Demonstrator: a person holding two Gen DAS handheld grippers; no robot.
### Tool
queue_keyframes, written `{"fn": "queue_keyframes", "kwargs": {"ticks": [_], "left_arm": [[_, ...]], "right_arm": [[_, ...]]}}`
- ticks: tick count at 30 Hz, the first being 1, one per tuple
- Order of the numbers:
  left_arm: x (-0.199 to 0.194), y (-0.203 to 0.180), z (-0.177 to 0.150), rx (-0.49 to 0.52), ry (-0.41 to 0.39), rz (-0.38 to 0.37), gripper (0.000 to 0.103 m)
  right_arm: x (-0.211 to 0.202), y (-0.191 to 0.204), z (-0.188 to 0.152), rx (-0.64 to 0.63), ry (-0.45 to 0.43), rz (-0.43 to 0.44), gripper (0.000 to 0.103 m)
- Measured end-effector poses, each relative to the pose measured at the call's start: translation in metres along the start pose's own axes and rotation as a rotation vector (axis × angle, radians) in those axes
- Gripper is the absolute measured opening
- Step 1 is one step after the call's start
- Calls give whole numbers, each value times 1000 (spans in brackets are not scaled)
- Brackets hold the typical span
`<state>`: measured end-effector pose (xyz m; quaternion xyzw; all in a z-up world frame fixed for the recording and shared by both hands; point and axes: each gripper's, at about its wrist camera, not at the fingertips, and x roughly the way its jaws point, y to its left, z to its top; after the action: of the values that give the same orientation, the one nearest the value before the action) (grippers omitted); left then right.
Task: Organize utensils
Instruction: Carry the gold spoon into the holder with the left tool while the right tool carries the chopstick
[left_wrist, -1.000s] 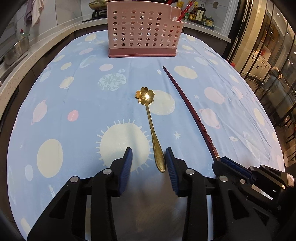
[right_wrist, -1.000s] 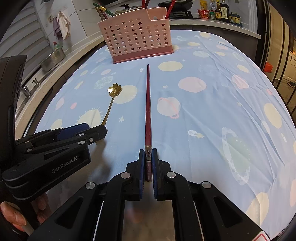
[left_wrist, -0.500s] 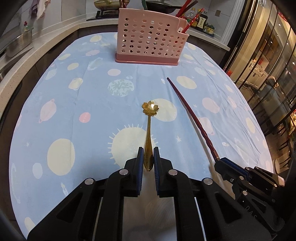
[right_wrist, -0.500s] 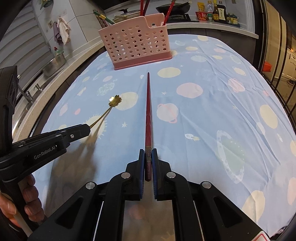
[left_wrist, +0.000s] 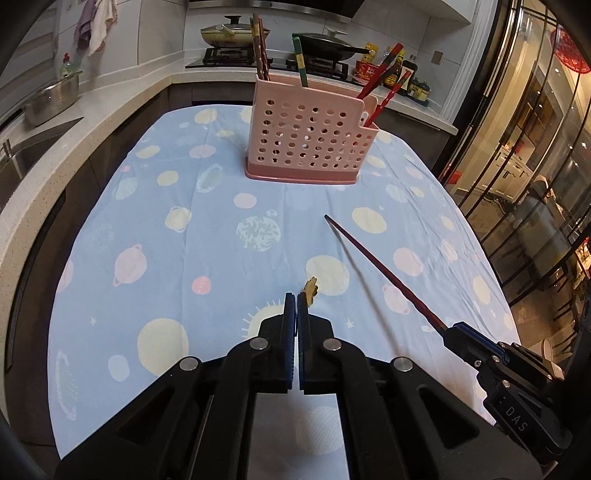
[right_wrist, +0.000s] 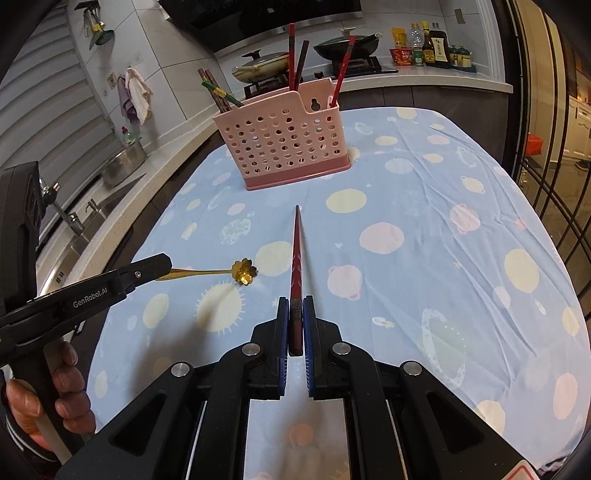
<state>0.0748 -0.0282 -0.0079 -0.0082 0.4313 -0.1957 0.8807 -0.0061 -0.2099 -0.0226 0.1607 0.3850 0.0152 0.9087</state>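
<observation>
Left gripper: pads pressed onto the handle of the gold spoon; spoon off the cloth, its flower-shaped bowl ahead of the tips.
Right gripper: pinching the thick end of the red chopstick; shaft runs straight ahead, tip towards the holder.
Pink utensil holder: upright, well ahead of both grippers, with chopsticks in it.
Tablecloth: blue with a planet print, beneath both grippers.
Person's hand: wrapped round the left gripper's grip.
</observation>
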Motion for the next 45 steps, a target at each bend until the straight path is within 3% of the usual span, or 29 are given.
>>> {"fn": "queue_keyframes", "kwargs": {"ticks": [14,30,45], "left_arm": [[-19,1,30,26,-12,51,1],[-37,-8,64,53,-96,37,1],[-62,-19,148,106,-234,45,1]], "right_arm": [[-29,-7,44,22,-87,-5,7],[-46,1,93,16,-205,25,7],[-73,12,187,-25,-408,48,7]]}}
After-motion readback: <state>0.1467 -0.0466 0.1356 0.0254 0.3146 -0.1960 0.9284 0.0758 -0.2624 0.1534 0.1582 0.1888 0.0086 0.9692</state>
